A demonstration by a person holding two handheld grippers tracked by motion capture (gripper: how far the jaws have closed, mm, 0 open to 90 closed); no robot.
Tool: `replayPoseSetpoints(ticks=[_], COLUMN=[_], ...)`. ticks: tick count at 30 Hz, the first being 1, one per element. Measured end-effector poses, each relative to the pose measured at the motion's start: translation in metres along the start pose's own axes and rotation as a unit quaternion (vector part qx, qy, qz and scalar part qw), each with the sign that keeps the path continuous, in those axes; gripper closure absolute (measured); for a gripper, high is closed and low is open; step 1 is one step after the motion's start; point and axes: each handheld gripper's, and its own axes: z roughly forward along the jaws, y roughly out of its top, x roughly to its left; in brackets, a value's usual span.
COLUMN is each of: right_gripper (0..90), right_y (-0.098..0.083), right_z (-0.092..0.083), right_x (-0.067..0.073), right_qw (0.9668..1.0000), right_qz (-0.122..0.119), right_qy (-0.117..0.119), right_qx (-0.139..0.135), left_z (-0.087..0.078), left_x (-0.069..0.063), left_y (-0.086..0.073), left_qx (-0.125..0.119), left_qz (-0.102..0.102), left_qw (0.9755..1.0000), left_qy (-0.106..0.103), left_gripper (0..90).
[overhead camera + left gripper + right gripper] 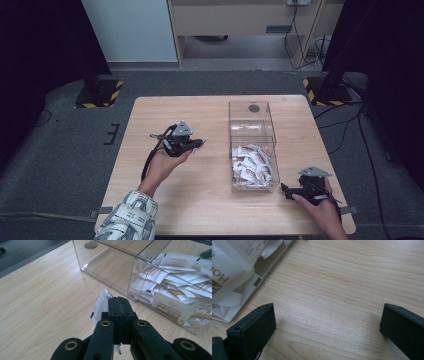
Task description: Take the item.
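Observation:
A clear plastic box (239,111) stands on the wooden table (200,200), split into two compartments. Its near compartment is heaped with white-and-brown sachets (252,166); the far one is bare. My left gripper (198,143) hovers left of the box, pointing toward it. In the left gripper view the left gripper (119,301) is shut on a white printed sachet (101,305) that sticks out to the left of the jaws. My right gripper (287,190) rests low by the box's near right corner. Seen in its own view, the right gripper (328,320) is open over bare wood, with sachets (234,270) at upper left.
The box (110,267) has a round hole in its far wall. Bare wood stretches left of the box and along the table's near edge. Grey carpet surrounds the table, with black stands on yellow-striped feet (100,92) behind it.

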Motion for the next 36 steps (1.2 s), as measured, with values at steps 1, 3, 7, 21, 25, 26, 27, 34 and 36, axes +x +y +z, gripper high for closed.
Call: replayPoseSetpoints(ticks=[1, 3, 7, 21, 25, 26, 27, 34, 36], right_gripper=[0.8, 0.8, 0.8, 0.8, 0.8, 0.8, 0.8, 0.8, 0.8], right_y=[0.000, 0.000, 0.000, 0.000, 0.000, 0.000, 0.000, 0.000, 0.000], right_z=[0.000, 0.000, 0.000, 0.000, 0.000, 0.000, 0.000, 0.000, 0.000], right_x=[0.000, 0.000, 0.000, 0.000, 0.000, 0.000, 0.000, 0.000, 0.000], right_qw=[1.0000, 1.0000, 1.0000, 1.0000, 1.0000, 1.0000, 1.0000, 1.0000, 1.0000], right_qz=[0.000, 0.000, 0.000, 0.000, 0.000, 0.000, 0.000, 0.000, 0.000], right_qy=[0.000, 0.000, 0.000, 0.000, 0.000, 0.000, 0.000, 0.000, 0.000], right_qx=[0.000, 0.000, 0.000, 0.000, 0.000, 0.000, 0.000, 0.000, 0.000], left_z=[0.002, 0.004, 0.009, 0.021, 0.025, 0.026, 0.027, 0.030, 0.031], left_x=[0.000, 0.000, -0.002, 0.008, 0.010, 0.011, 0.012, 0.016, 0.017], left_y=[0.000, 0.000, 0.000, -0.015, -0.022, -0.023, -0.024, -0.029, -0.029], left_qx=[0.001, 0.002, 0.007, 0.025, 0.032, 0.032, 0.032, 0.033, 0.033], left_qz=[-0.001, 0.000, 0.005, -0.010, -0.014, -0.014, -0.014, -0.017, -0.017], left_qw=[1.0000, 1.0000, 1.0000, 0.9996, 0.9994, 0.9994, 0.9994, 0.9992, 0.9992], left_qy=[0.000, 0.000, 0.000, 0.005, 0.007, 0.007, 0.008, 0.014, 0.015], left_gripper=[89.7, 89.7, 89.6, 89.5, 89.3, 89.3, 89.3, 89.3, 89.3])
